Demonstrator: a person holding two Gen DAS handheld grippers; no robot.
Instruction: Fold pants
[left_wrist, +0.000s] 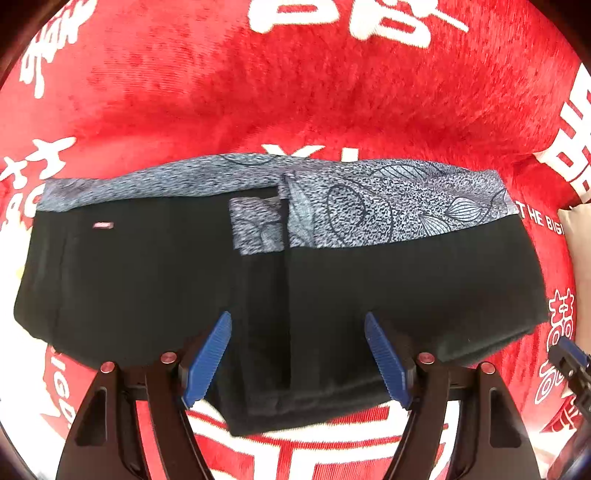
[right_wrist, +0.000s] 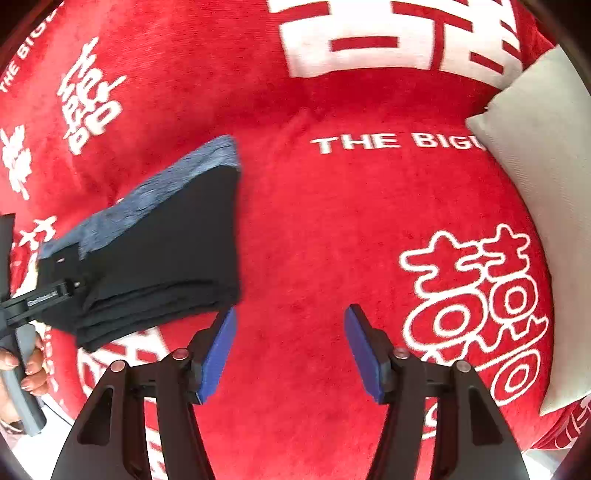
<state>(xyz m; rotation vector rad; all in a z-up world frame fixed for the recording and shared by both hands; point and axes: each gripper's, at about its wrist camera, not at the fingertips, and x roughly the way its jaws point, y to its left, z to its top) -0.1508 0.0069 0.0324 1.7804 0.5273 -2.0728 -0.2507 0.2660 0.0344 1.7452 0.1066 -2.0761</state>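
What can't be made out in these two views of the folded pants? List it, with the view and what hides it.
- Pants, left wrist view: the near edge sits behind the left claw; layers read as one black mass.
- Pants, right wrist view: the left end is covered by the other claw's body.
- Blanket lettering, both views: cut off by the picture edge and the pillow.
- Small tag: too small to read.
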